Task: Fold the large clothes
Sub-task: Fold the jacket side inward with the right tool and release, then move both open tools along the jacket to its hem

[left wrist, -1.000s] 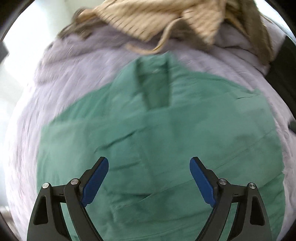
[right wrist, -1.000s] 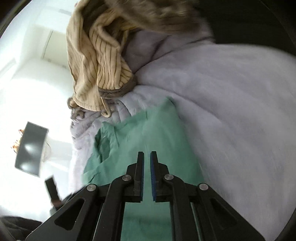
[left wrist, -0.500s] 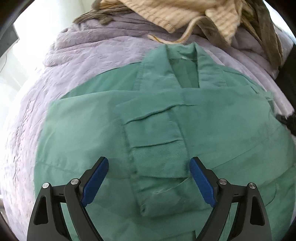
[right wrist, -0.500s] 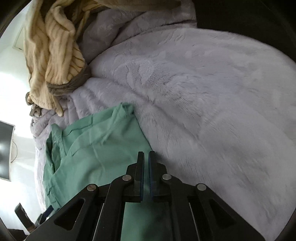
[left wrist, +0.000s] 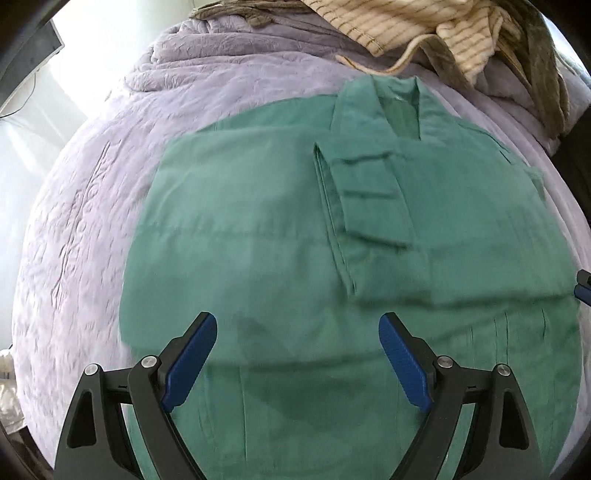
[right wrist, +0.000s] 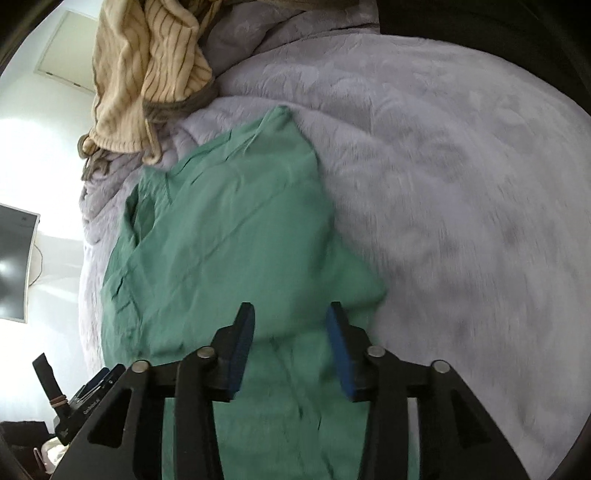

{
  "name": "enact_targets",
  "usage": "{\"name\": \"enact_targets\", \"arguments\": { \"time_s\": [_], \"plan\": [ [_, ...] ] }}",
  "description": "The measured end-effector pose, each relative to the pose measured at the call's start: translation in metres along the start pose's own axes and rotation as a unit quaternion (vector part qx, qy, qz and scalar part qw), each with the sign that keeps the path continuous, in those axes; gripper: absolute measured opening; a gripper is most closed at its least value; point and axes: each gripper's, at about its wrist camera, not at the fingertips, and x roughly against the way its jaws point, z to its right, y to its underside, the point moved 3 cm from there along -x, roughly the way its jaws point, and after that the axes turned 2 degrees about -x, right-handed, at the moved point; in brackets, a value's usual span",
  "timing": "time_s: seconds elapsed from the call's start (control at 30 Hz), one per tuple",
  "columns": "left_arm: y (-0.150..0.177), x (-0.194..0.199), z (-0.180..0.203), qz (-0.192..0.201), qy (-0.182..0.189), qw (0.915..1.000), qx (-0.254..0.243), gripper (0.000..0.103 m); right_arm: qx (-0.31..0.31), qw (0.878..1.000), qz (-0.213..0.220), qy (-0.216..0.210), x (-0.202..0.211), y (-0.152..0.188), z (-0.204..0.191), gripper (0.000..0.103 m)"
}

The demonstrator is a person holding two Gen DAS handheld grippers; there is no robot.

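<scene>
A large green shirt [left wrist: 332, 258] lies flat on a lilac bedspread [left wrist: 85, 221], collar at the far end, one sleeve folded across its chest. My left gripper [left wrist: 297, 332] is open and empty, hovering over the shirt's lower part. In the right wrist view the shirt [right wrist: 229, 236] lies with its right side folded in. My right gripper [right wrist: 290, 325] is open and empty above the shirt's right edge. Its tip also shows at the right rim of the left wrist view [left wrist: 583, 284].
A heap of cream striped and brown clothes [left wrist: 443, 33] lies beyond the collar, also in the right wrist view [right wrist: 147, 74]. The bedspread [right wrist: 461, 184] stretches to the right of the shirt. A dark monitor [right wrist: 13, 262] hangs on the left wall.
My right gripper was shut on the shirt's fabric and has opened, letting it go. The sleeve now lies folded over the chest. My left gripper drew back and to the left, staying open.
</scene>
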Motion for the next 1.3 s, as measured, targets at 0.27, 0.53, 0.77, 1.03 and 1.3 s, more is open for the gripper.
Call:
{"name": "enact_targets", "arguments": {
  "time_s": [0.27,0.53,0.77,1.03,1.3],
  "plan": [
    [0.040,0.025,-0.001,-0.031,0.007,0.9995,-0.005,0.090,0.007,0.999,-0.040,0.026,0.015,0.046,-0.011,0.061],
    [0.077,0.053,-0.011,-0.056,-0.001,0.9983,-0.011,0.090,0.030,0.995,-0.080,0.043,0.032,0.088,-0.022,0.069],
    [0.103,0.070,-0.025,-0.078,0.000,0.9969,0.008,0.094,0.037,0.993,-0.099,0.058,0.050,0.113,-0.023,0.073],
    [0.122,0.086,-0.032,-0.094,0.005,0.9956,0.006,0.103,0.039,0.990,-0.120,0.066,0.062,0.137,-0.025,0.079],
    [0.128,0.091,-0.036,-0.104,0.004,0.9945,0.010,0.103,0.054,0.988,-0.130,0.068,0.068,0.154,-0.028,0.085]
  ]
}}
